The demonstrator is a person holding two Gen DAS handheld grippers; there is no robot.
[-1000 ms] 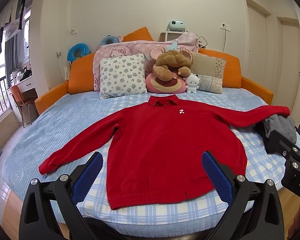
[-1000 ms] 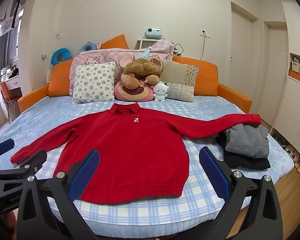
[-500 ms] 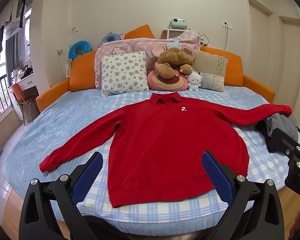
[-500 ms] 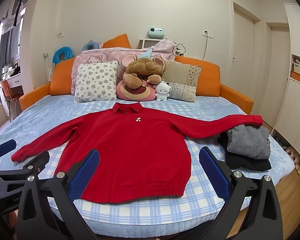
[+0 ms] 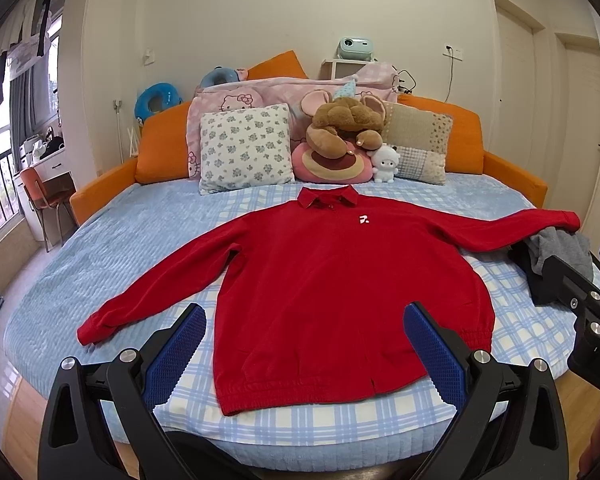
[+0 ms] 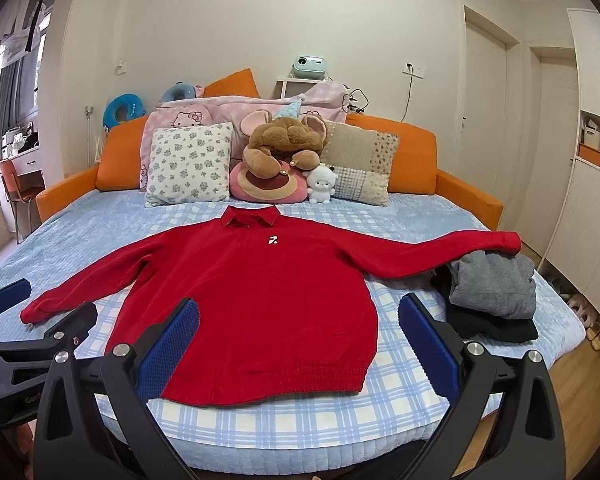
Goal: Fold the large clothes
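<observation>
A red collared sweater [image 5: 332, 276] [image 6: 256, 296] lies flat and face up on the blue checked bed [image 5: 308, 420] [image 6: 300, 420], both sleeves spread out, hem toward me. My left gripper [image 5: 304, 344] hovers open above the hem at the bed's near edge, nothing between its blue pads. My right gripper [image 6: 298, 340] is likewise open over the hem, holding nothing. The right sleeve's cuff [image 6: 504, 242] rests on a pile of grey and black clothes [image 6: 492, 296] [image 5: 556, 260]. Each gripper shows at the edge of the other's view.
Pillows and plush toys [image 5: 340, 140] [image 6: 284, 152] line the orange headboard [image 5: 160, 148] behind the collar. A chair and desk [image 5: 40, 192] stand left by the window. White cabinets [image 6: 588, 216] and slippers [image 6: 584, 316] are on the right; wooden floor surrounds the bed.
Both cameras tilted slightly upward and drew a bit nearer, so the sweater sits lower in view. The sweater has not moved and both grippers stay open.
</observation>
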